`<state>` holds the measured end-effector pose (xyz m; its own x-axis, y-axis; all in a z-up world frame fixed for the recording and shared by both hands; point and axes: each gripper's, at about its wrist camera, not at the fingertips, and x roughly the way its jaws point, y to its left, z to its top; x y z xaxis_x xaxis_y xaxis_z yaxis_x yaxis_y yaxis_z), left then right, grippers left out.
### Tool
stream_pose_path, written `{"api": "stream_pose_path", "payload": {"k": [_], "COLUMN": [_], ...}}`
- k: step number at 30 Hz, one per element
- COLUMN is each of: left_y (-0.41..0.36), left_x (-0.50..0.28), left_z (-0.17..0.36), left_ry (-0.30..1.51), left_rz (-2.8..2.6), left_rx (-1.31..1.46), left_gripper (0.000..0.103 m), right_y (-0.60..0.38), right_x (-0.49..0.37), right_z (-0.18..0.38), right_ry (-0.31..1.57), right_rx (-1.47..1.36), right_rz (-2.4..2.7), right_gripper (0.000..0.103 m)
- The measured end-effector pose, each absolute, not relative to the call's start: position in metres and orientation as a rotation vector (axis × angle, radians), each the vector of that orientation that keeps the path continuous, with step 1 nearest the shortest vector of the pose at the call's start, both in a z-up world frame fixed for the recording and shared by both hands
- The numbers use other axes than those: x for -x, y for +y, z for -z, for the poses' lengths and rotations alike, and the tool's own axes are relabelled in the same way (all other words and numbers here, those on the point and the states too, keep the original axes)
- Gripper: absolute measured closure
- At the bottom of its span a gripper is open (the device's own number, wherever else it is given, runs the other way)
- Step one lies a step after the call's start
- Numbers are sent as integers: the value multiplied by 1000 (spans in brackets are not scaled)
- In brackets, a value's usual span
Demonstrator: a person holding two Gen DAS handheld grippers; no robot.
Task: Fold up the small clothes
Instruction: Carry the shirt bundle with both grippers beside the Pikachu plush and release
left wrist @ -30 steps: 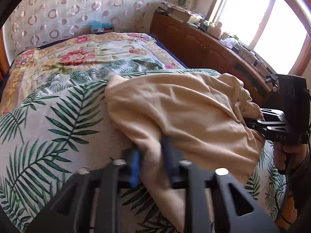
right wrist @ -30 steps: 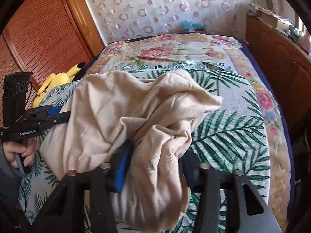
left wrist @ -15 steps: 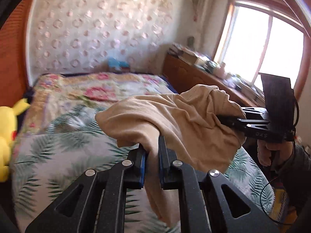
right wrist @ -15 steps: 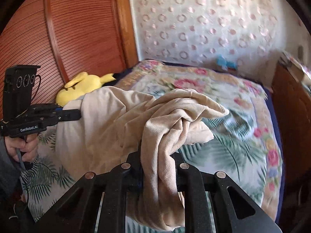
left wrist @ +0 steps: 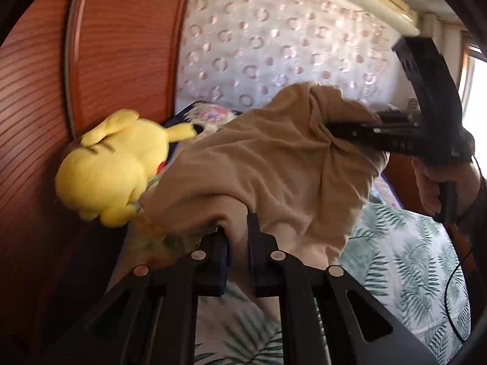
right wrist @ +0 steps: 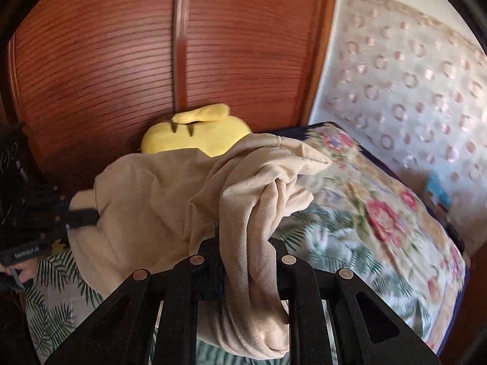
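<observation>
A beige garment (left wrist: 274,170) hangs bunched in the air above the bed, stretched between my two grippers. My left gripper (left wrist: 238,231) is shut on one edge of it, and cloth drapes down between and past its fingers. My right gripper (right wrist: 247,243) is shut on a twisted, ribbed fold of the beige garment (right wrist: 249,213) that spills over its jaws. In the left wrist view the right gripper (left wrist: 334,130) comes in from the right, its tips buried in the cloth. In the right wrist view the left gripper (right wrist: 86,216) grips the far left edge.
A yellow plush toy (left wrist: 112,167) lies against a red-brown slatted wardrobe door (right wrist: 121,60) at the bed's edge. The bed carries a quilt with flowers and palm leaves (right wrist: 380,228). A person's hand (left wrist: 438,182) holds the right gripper's handle. A patterned wall stands behind.
Both grippers have lifted the garment off the bed and swung it left towards the wardrobe and plush toy. The right jaws, wide around the cloth a second ago, have closed on it.
</observation>
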<state>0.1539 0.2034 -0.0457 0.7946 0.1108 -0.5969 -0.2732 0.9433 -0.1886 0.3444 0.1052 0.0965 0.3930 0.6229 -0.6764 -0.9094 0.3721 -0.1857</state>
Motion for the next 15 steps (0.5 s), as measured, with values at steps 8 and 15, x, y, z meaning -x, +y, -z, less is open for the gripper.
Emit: {"api": "stream_pose_path", "payload": {"k": [8,15], "left_y": [216,215], "left_x": [-154,-152], "left_z": [81,86], "left_ry": [723,750], "left_rz": [-270,-270], "left_rx": [313,309], "left_gripper": [92,91], "right_y": [181,155], "right_x": [-386,-383], "right_z": [-70,-50], "right_ry": [619,614], "right_rx": [577,405], "right_rz": [-1055,-954], "right_gripper": [82,61]}}
